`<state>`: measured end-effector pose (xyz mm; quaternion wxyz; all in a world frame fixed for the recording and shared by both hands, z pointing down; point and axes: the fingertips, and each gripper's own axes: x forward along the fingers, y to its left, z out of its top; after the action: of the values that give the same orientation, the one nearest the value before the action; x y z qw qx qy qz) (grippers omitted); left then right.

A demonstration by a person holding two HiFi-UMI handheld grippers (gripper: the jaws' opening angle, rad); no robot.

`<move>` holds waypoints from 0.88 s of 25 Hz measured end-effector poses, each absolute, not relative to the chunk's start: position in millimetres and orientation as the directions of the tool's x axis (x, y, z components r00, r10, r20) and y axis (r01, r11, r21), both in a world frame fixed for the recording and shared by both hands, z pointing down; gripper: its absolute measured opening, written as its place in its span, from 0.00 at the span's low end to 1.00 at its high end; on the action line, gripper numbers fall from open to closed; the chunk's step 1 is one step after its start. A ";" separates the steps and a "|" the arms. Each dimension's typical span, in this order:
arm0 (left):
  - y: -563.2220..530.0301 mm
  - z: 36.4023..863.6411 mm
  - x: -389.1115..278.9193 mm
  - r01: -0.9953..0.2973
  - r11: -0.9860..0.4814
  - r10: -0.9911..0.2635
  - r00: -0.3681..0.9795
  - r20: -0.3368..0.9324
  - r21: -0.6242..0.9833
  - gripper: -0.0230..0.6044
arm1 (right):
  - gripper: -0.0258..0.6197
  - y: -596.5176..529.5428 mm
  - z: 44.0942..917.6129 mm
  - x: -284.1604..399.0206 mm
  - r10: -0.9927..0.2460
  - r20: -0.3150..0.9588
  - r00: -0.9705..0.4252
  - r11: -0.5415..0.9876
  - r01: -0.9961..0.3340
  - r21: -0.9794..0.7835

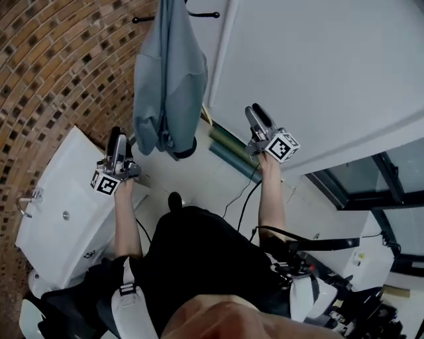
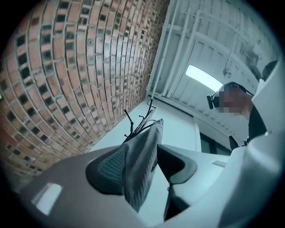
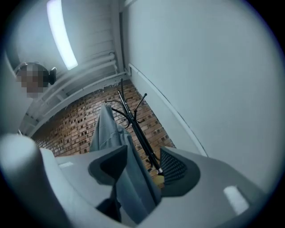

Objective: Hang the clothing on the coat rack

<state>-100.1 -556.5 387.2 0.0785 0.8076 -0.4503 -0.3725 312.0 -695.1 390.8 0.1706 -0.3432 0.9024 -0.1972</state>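
A grey-blue garment point(image 1: 169, 73) hangs from the black coat rack point(image 1: 202, 14) at the top of the head view, draping down in front of the wall corner. My left gripper point(image 1: 118, 137) is just left of its lower edge, jaws open. In the left gripper view the cloth point(image 2: 142, 160) shows in the gap of the left gripper point(image 2: 144, 167), over one pad; the rack's hooks point(image 2: 138, 122) rise behind it. My right gripper point(image 1: 257, 114) is to the right of the garment, open. In the right gripper view the cloth point(image 3: 109, 129) and the rack pole point(image 3: 138, 129) show between its jaws.
A brick wall point(image 1: 53, 66) curves along the left and a white wall point(image 1: 318, 66) fills the right. A white cabinet point(image 1: 59, 212) stands at lower left. Green rolls point(image 1: 232, 149) lie on the floor by the wall. Dark window frames point(image 1: 371, 179) are at the right.
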 end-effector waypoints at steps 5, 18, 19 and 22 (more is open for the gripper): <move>-449.5 472.8 -88.4 -0.776 -0.324 -0.940 0.201 -0.274 0.541 0.37 | 0.39 -629.9 509.2 314.4 -0.649 -0.026 -0.761 0.590 -0.481 -0.649; -357.9 417.9 -67.7 -0.767 -0.511 -0.841 0.353 -0.411 0.388 0.25 | 0.38 -474.2 589.1 249.3 -0.566 0.056 -0.823 0.515 -0.405 -0.755; -353.6 410.1 -63.9 -0.752 -0.551 -0.815 0.390 -0.429 0.363 0.24 | 0.37 -466.5 582.5 246.1 -0.578 0.057 -0.814 0.518 -0.420 -0.746; -330.4 395.6 -54.5 -0.701 -0.656 -0.735 0.508 -0.449 0.281 0.21 | 0.33 -438.6 559.6 235.1 -0.622 0.059 -0.781 0.525 -0.471 -0.708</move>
<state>-54.5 -330.4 395.6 0.0315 0.8676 -0.4137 -0.2740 235.1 -438.6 559.6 0.1009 -0.3150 0.8674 -0.3717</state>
